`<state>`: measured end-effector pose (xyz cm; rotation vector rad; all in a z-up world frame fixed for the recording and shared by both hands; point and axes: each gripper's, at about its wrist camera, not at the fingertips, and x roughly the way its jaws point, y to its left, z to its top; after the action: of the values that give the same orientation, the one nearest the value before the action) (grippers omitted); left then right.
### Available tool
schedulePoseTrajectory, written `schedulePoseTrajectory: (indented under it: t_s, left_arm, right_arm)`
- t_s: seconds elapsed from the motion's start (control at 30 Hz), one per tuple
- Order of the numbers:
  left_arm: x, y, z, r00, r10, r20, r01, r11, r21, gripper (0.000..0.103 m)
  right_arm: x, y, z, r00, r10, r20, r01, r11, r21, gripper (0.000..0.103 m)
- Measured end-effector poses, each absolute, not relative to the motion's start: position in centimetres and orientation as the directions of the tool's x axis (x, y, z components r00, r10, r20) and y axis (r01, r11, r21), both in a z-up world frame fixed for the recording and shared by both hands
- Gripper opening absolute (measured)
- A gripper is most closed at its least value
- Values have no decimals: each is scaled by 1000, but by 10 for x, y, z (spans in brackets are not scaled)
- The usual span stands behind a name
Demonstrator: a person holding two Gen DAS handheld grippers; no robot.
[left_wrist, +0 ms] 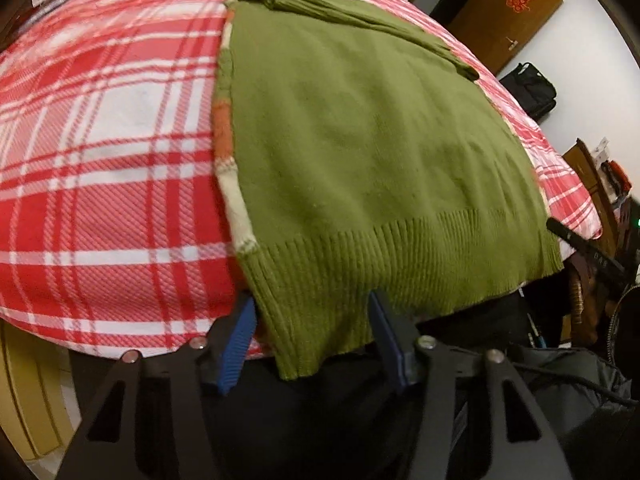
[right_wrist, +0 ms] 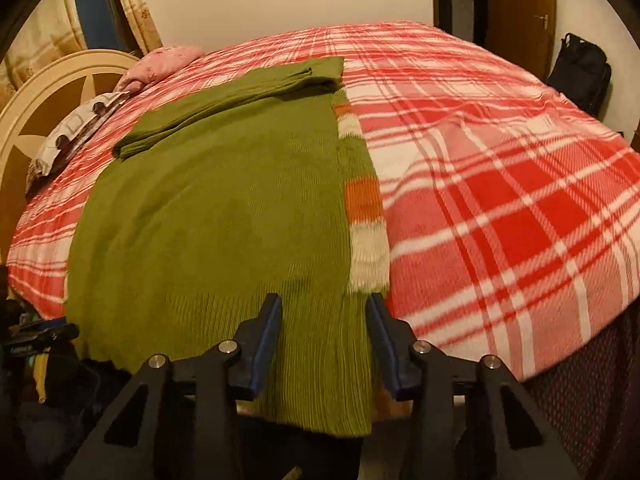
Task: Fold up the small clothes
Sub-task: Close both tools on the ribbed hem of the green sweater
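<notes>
A green knit sweater (left_wrist: 372, 152) lies flat on a red and white plaid bedspread (left_wrist: 108, 152), with one sleeve folded across its far end. An orange and white striped edge shows along its side. Its ribbed hem hangs over the near bed edge. My left gripper (left_wrist: 312, 336) is open, and one hem corner hangs between its blue pads. My right gripper (right_wrist: 324, 340) is open around the other hem corner of the sweater (right_wrist: 216, 216). The folded sleeve (right_wrist: 236, 96) shows at the far end.
Bedspread (right_wrist: 500, 184) covers the whole bed. Pillows (right_wrist: 80, 128) and a cream headboard (right_wrist: 44, 96) stand at the far left in the right view. A black bag (left_wrist: 528, 88) and wooden door (left_wrist: 504, 12) are beyond the bed. Dark clutter lies by the near edge.
</notes>
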<state>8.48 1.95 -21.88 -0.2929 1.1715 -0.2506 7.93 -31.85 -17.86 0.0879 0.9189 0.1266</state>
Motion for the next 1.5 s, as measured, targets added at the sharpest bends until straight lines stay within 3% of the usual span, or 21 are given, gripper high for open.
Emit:
schedulePoseTrajectory:
  t_s: [0.23, 0.43, 0.63, 0.77, 0.83, 0.87, 0.9, 1.23, 1.5]
  left_arm:
    - [85, 24, -224, 352, -383, -854, 18, 915, -403, 57]
    - [84, 25, -223, 361, -377, -853, 18, 917, -398, 57]
    - [85, 20, -220, 369, -363, -856, 31, 925, -379, 57]
    - [85, 19, -221, 370, -384, -846, 38, 916, -399, 57]
    - [84, 18, -221, 370, -401, -838, 45, 909, -415, 44]
    - [84, 19, -221, 369, -407, -835, 48, 906, -420, 21]
    - [84, 20, -219, 370, -422, -827, 55, 899, -435, 10]
    - [80, 40, -170, 566, -481, -669, 129, 854, -504, 9]
    - [87, 56, -158, 612, -542, -576, 143, 792, -594, 9]
  right_arm:
    - [66, -324, -179, 570, 174, -803, -93, 985, 148, 45]
    - [63, -349, -176, 590, 139, -795, 9, 984, 178, 45]
    - [65, -336, -184, 569, 166, -805, -38, 984, 176, 45]
    - [64, -333, -185, 549, 230, -803, -72, 971, 228, 25]
    - [66, -338, -190, 540, 230, -810, -50, 969, 241, 14]
    - [66, -342, -189, 539, 255, -803, -48, 961, 274, 11]
    - [66, -344, -187, 542, 278, -793, -54, 953, 298, 10]
    - [67, -370, -164, 624, 475, -620, -74, 826, 559, 9]
    - [77, -369, -133, 673, 520, -526, -129, 783, 609, 9]
